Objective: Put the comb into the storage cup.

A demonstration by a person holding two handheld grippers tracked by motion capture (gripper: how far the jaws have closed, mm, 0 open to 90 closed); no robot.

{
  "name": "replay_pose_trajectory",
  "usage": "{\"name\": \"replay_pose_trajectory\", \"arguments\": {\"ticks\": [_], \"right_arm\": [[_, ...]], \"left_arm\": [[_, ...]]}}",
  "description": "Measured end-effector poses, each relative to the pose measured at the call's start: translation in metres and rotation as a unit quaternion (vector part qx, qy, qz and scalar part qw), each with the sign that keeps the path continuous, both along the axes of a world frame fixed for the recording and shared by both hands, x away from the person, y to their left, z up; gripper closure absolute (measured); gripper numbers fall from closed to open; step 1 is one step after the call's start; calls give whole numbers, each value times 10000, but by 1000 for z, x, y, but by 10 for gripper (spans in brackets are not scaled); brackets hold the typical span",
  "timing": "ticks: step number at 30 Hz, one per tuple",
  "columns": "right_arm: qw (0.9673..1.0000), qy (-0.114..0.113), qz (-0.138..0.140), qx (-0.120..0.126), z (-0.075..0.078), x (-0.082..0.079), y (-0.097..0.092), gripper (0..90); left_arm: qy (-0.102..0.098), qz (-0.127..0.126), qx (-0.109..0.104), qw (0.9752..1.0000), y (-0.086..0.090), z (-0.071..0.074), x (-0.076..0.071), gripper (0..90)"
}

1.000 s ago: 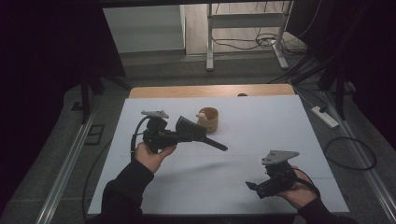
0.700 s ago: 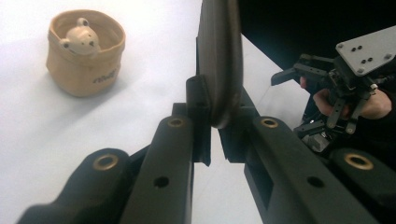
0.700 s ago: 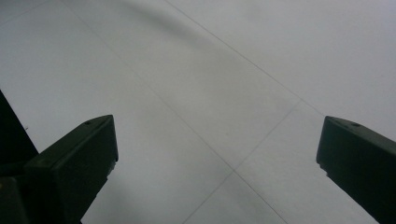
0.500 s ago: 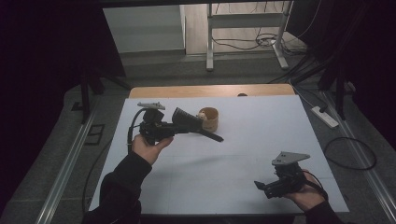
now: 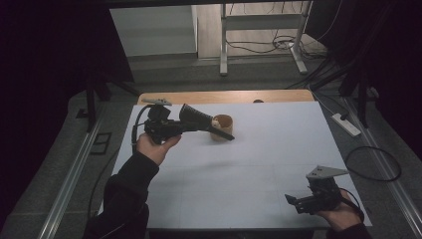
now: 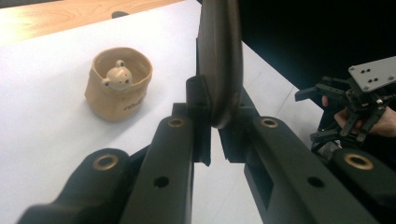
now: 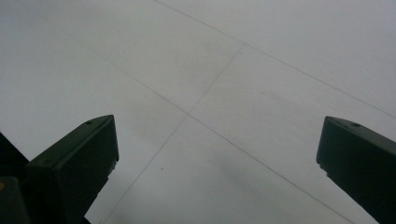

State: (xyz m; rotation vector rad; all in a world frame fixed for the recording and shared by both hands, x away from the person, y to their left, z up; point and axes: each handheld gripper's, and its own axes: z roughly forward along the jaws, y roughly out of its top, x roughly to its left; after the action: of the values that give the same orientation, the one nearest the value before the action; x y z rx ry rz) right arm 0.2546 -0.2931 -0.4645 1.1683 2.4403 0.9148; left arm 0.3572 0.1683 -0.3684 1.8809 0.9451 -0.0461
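Smooth white sheeting covers the table (image 5: 259, 164), bare pale wood showing along its far edge. Left gripper (image 6: 212, 140) pinches a flat, dark, matte paddle-shaped tool (image 6: 219, 56) above the far-left area, just beside a squat tan ceramic cup (image 6: 119, 84) holding a small bear figure. Right gripper (image 5: 298, 203) hovers near-right, jaws spread.

A white power strip (image 5: 344, 124) lies on the floor beyond the right gripper (image 5: 293, 203); loose cables (image 5: 271, 45) lie farther back.
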Motion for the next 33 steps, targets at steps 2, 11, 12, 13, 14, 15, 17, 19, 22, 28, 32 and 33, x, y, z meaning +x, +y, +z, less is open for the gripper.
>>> {"name": "replay_pose_trajectory", "arguments": {"ticks": [2, 11, 12, 13, 14, 15, 17, 19, 22, 28, 32, 33], "right_arm": [[9999, -5, -139, 81, 2, -1, -4, 0], [9994, 26, -338, 118, 5, -8, -12, 0], [9994, 15, -334, 103, 5, -8, -13, 0], [9994, 7, -333, 100, 6, -9, -13, 0], [9994, 11, -337, 105, 6, -10, -13, 0], [9994, 12, -341, 111, 6, -10, -14, 0], [9992, 13, -366, 143, 7, -12, -15, 0], [9991, 11, -394, 168, 7, -13, -16, 0], [9990, -2, -412, 189, 8, -14, -17, 0], [9990, 16, -409, 181, 8, -17, -19, 0], [9991, -25, -387, 144, 8, -18, -18, 0], [9992, -30, -383, 142, 8, -18, -18, 0]], "left_arm": [[-9, 28, 24, 10000, 0, 2, 2, 831], [-9, 181, 133, 9997, 1, 9, 15, 831], [-7, 192, 138, 9997, 1, 9, 17, 831], [-3, 207, 143, 9997, 0, 10, 18, 831], [-4, 225, 151, 9996, 0, 11, 19, 831], [-5, 238, 163, 9996, 0, 11, 21, 831], [-3, 268, 178, 9995, 0, 12, 24, 831], [-10, 302, 232, 9993, -1, 13, 26, 831], [-10, 341, 242, 9991, -1, 14, 30, 831], [-15, 422, 286, 9987, -4, 15, 40, 831], [-10, 474, 321, 9984, -5, 15, 47, 831], [-11, 493, 324, 9983, -5, 15, 48, 831]]}}
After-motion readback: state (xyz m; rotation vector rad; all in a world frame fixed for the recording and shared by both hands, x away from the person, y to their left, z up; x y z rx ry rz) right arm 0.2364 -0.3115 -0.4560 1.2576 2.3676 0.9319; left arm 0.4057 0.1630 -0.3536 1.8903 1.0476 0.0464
